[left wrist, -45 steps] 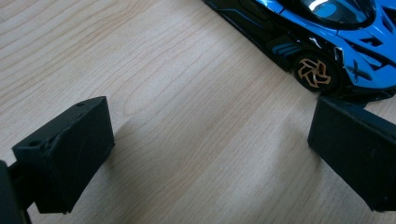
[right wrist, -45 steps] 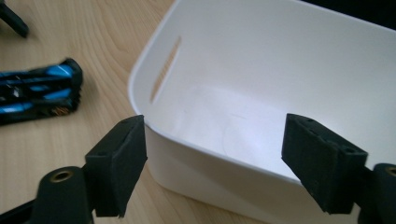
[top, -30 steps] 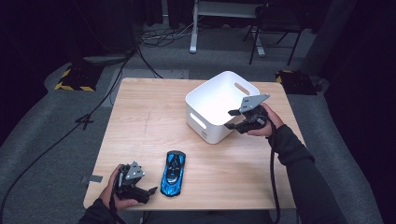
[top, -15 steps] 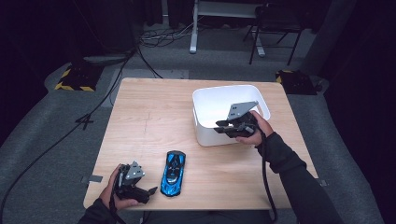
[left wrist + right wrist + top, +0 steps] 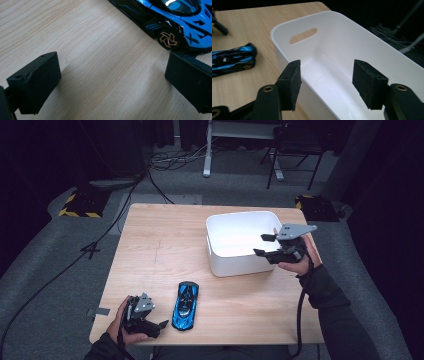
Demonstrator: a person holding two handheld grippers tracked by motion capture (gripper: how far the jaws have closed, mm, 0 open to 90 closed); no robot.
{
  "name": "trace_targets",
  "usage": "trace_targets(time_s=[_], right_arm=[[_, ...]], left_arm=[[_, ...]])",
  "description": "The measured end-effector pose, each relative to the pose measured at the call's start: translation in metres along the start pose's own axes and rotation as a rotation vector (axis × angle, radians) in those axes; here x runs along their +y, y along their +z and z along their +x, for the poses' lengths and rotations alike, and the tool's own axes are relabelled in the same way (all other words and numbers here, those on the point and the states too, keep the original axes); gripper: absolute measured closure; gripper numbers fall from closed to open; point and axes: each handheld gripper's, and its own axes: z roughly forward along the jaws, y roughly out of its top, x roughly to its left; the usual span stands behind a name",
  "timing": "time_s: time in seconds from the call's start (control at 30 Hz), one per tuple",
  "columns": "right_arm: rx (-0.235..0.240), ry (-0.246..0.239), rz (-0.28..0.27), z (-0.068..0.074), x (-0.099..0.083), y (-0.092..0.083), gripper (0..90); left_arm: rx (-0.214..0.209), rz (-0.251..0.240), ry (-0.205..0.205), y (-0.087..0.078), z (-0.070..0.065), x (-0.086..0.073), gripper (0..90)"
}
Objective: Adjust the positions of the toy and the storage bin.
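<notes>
A white plastic bin [image 5: 240,215] stands upright on the wooden table [image 5: 165,240], right of the middle. My right gripper [image 5: 263,245] hovers at the bin's right wall, open. Its jaws have just been opening, and they stand apart above the bin's rim [image 5: 287,53] without pressing on it. A blue toy car [image 5: 185,304] lies near the front edge. Beside it, on the left, my left gripper [image 5: 159,316] rests on the table, open and with nothing between its jaws. The car's gold-spoked wheel [image 5: 168,39] sits just beyond one jaw. My right gripper [image 5: 325,82] also looks past the bin to the car [image 5: 232,60].
The bin has a handle slot [image 5: 303,35] in its end wall. Behind the table are a chair [image 5: 295,150], a metal stand [image 5: 207,150] and cables [image 5: 165,157] on the grey floor. Yellow-black striped blocks [image 5: 77,202] lie at the back left.
The bin, angled a second ago, was turned square to the table. The right gripper has since let go of its right wall, opened and drawn back to the right. The left gripper stayed put.
</notes>
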Motion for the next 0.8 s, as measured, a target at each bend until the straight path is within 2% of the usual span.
trace_targets(time_s=[0.03, 0.07, 0.1, 0.13, 0.27, 0.3, 0.37, 0.43, 0.5, 0.57, 0.6, 0.63, 0.7, 0.8], right_arm=[[0.000, 0.000, 0.000, 0.000, 0.000, 0.000, 39.6], [-0.052, 0.041, 0.001, -0.010, -0.008, -0.010, 38.1], [-0.052, 0.041, 0.001, -0.010, -0.008, -0.010, 38.1], [-0.106, 0.086, 0.003, -0.021, -0.016, -0.017, 36.9], [-0.221, 0.150, 0.046, -0.043, -0.034, -0.025, 32.5], [-0.237, 0.171, 0.047, -0.048, -0.039, -0.026, 32.0], [-0.247, 0.236, 0.054, -0.055, -0.049, -0.026, 29.8], [-0.251, 0.251, 0.074, -0.059, -0.053, -0.024, 27.0], [-0.241, 0.306, 0.097, -0.064, -0.063, -0.020, 25.2], [-0.215, 0.359, 0.071, -0.068, -0.069, -0.019, 23.9], [-0.207, 0.372, 0.066, -0.068, -0.071, -0.018, 24.1], [-0.207, 0.372, 0.066, -0.068, -0.071, -0.018, 24.1], [-0.169, 0.413, 0.064, -0.066, -0.072, -0.011, 24.1], [-0.153, 0.413, 0.085, -0.062, -0.070, -0.005, 24.0]], left_arm=[[0.000, 0.000, 0.000, 0.000, 0.000, 0.000, 0.6], [0.000, 0.000, -0.002, 0.000, 0.000, 0.000, 0.6], [0.000, 0.000, -0.002, 0.000, 0.000, 0.000, 0.6], [0.001, 0.001, -0.003, 0.000, 0.000, 0.000, 0.6], [-0.001, 0.000, -0.007, 0.000, -0.001, 0.000, 0.6], [-0.001, 0.000, -0.008, 0.000, -0.001, 0.000, 0.6], [0.005, -0.003, -0.007, 0.001, -0.001, 0.001, 0.6], [0.008, -0.003, -0.009, 0.001, -0.001, 0.001, 0.6], [0.006, -0.001, -0.004, 0.001, -0.002, 0.001, 0.8], [-0.019, -0.011, -0.001, 0.001, -0.005, 0.001, 5.2], [-0.004, -0.017, 0.017, 0.002, -0.007, 0.003, 5.2], [-0.004, -0.017, 0.017, 0.002, -0.007, 0.003, 5.1], [-0.009, -0.014, 0.012, 0.003, -0.008, 0.004, 5.1], [-0.006, -0.014, 0.007, 0.003, -0.009, 0.005, 5.1]])
